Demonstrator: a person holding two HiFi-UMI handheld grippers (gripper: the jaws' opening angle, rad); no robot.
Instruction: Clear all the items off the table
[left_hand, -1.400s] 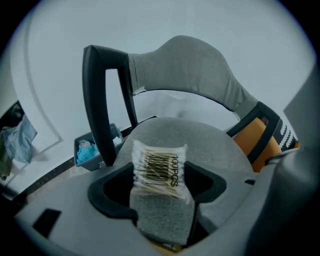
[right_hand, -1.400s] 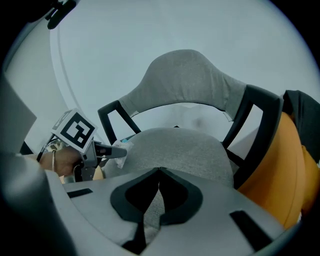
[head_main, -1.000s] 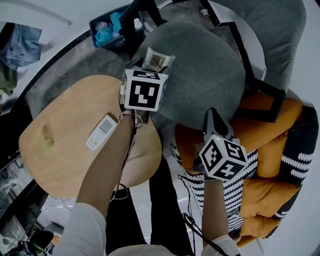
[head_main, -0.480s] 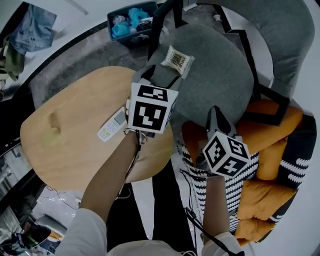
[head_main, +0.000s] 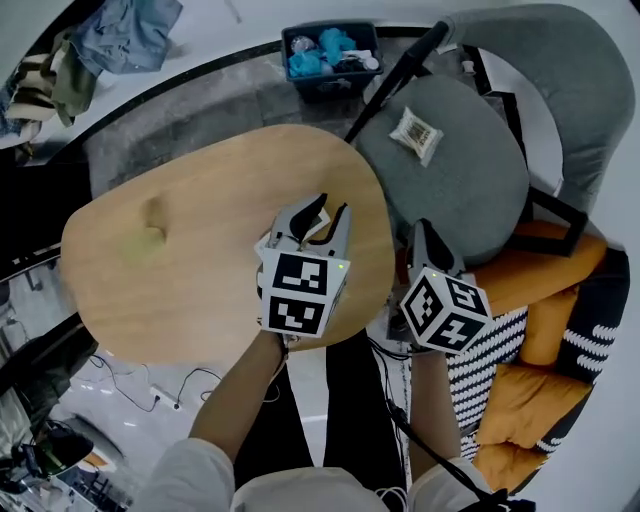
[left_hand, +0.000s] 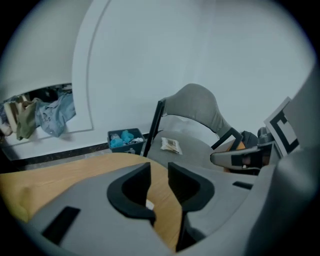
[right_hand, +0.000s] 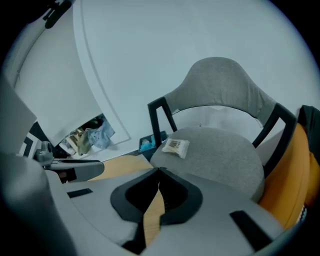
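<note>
Back from the chair, the left gripper (head_main: 331, 206) now hangs over the right part of the wooden table (head_main: 170, 270). The packet (head_main: 415, 132) it carried a second ago lies on the grey chair seat (head_main: 455, 195). Its jaws have just been closing and stand a narrow gap apart, pressing on nothing. The remote (left_hand: 149, 204) that lay in plain sight on the table is now under this gripper, and only a white sliver shows low in the gap. At the far left a heap of clothes (head_main: 110, 35) lies on the floor, and a blue bin (head_main: 330, 50) stands beyond the table. The right gripper (head_main: 422, 232) has shifted a little and hovers by the table's right edge, its jaws together and empty.
</note>
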